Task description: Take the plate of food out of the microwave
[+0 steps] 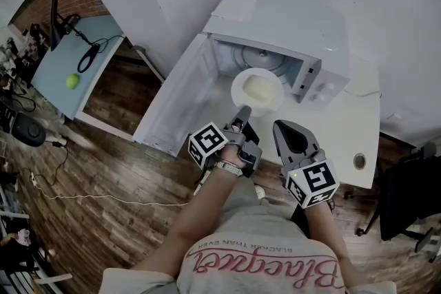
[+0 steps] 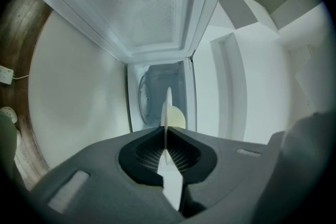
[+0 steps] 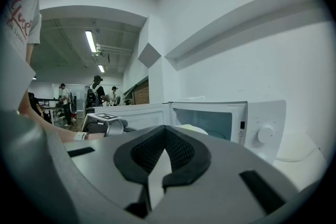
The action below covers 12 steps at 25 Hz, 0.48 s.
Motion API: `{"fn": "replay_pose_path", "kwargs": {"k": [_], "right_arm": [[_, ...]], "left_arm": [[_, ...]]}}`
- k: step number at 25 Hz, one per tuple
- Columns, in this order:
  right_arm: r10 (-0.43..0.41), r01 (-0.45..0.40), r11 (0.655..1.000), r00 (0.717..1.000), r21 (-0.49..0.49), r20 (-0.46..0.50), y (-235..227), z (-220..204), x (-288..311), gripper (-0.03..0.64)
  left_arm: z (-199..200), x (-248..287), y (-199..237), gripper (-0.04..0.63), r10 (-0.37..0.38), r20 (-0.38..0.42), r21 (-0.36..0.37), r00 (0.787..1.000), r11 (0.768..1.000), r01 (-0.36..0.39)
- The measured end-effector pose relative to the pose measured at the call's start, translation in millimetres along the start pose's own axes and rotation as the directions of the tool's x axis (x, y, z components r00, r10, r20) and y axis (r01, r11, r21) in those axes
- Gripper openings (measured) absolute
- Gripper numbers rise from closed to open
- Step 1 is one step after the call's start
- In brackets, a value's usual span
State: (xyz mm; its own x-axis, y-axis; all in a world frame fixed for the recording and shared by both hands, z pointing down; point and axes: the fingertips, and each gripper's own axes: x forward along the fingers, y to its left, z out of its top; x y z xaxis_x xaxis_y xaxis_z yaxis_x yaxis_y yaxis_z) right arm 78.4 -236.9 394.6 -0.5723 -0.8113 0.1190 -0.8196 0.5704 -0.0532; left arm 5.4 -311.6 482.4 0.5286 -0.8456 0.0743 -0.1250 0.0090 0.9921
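The white microwave (image 1: 275, 31) stands open, its door (image 1: 176, 96) swung out to the left. A white plate (image 1: 256, 89) with pale yellowish food sits at the mouth of the cavity. My left gripper (image 1: 241, 113) is shut on the plate's near rim. In the left gripper view the plate (image 2: 168, 107) shows edge-on, pinched between the jaws of the left gripper (image 2: 167, 131), with the food (image 2: 177, 118) on its right side. My right gripper (image 1: 281, 129) hovers just right of the left one, shut and holding nothing. In its own view the right gripper (image 3: 165, 131) faces the microwave (image 3: 226, 123).
The microwave rests on a white counter (image 1: 351, 141) with a round hole (image 1: 359, 161) near its right edge. A light blue table (image 1: 62, 69) with a green ball (image 1: 72, 81) and a cable stands far left. Several people (image 3: 97, 89) stand in the distance.
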Motion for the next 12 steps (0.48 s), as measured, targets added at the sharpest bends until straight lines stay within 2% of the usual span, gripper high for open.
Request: {"fn": "replay_pose_path", "kwargs": {"k": [12], "right_arm": [[-0.062,0.062,0.998,0.998,0.016,0.03,-5,19,17,0.011]], "left_arm": [[9,-3,-15,0.017,-0.013,-0.055,-0.026,0.998,1.0,0.011]]}}
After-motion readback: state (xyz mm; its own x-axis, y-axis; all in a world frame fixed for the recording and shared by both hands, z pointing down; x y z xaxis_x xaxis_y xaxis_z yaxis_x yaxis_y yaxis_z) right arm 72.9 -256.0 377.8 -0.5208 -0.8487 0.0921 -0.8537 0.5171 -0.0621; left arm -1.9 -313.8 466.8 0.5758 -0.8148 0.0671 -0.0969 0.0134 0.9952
